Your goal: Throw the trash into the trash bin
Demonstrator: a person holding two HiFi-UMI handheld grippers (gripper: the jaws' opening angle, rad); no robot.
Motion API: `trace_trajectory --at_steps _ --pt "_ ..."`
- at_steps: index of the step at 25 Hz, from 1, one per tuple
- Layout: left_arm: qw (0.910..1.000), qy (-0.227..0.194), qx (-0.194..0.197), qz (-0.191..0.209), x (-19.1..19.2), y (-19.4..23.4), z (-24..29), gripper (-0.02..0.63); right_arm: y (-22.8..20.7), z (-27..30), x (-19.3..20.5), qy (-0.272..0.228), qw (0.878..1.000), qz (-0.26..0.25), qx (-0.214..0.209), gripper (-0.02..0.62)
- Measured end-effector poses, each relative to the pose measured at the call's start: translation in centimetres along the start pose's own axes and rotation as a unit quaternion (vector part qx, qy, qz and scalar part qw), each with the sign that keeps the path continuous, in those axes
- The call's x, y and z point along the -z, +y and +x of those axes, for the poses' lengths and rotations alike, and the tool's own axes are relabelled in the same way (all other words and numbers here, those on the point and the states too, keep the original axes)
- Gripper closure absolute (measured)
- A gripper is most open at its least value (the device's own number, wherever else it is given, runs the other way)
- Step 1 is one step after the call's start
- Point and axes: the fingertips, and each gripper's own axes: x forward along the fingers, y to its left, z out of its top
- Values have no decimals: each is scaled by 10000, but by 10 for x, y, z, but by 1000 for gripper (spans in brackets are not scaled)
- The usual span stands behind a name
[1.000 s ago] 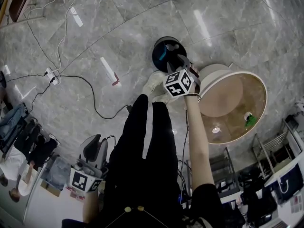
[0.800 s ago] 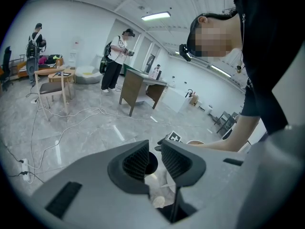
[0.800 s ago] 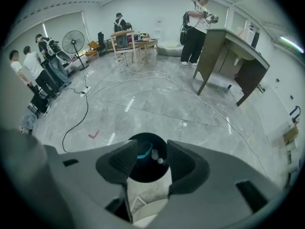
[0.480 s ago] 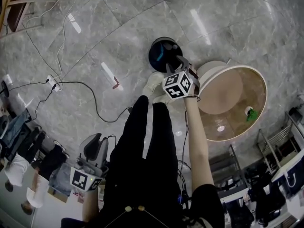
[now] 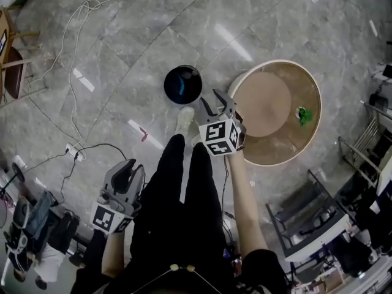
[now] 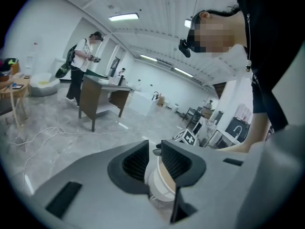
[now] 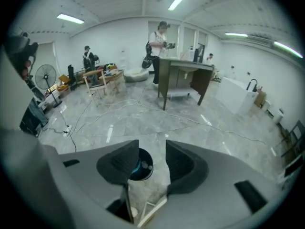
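Observation:
The black trash bin (image 5: pixel 182 84) stands on the grey marble floor, with something teal inside it. My right gripper (image 5: pixel 214 105) hangs above the floor between the bin and the round wooden table (image 5: pixel 288 149). Its jaws are open with nothing between them and have just been closing a little. In the right gripper view (image 7: pixel 152 149) the bin (image 7: pixel 138 166) shows through the gap below. A green thing (image 5: pixel 302 114) lies on the table. My left gripper (image 5: pixel 127 171) is held low at my left side. In the left gripper view (image 6: pixel 155 149) its jaws stand narrowly apart and empty.
White and black cables and a power strip (image 5: pixel 72 152) lie on the floor at the left, beside a small red scrap (image 5: pixel 143 133). A chair (image 5: pixel 17 72) stands far left and metal shelving (image 5: pixel 306 222) at the lower right. A person (image 7: pixel 157 39) stands by a brown desk (image 7: pixel 183 78).
My right gripper has risen away from the bin, which now lies up and to its left. The left gripper has lifted and turned a little. The view has swung over the table.

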Motion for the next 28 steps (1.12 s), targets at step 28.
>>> trace_trajectory --at_steps 28 --pt "9080 -1061 3326 2315 -153 -307 80 597 -21 -556 2 -4187 7800 2628 3837 594"
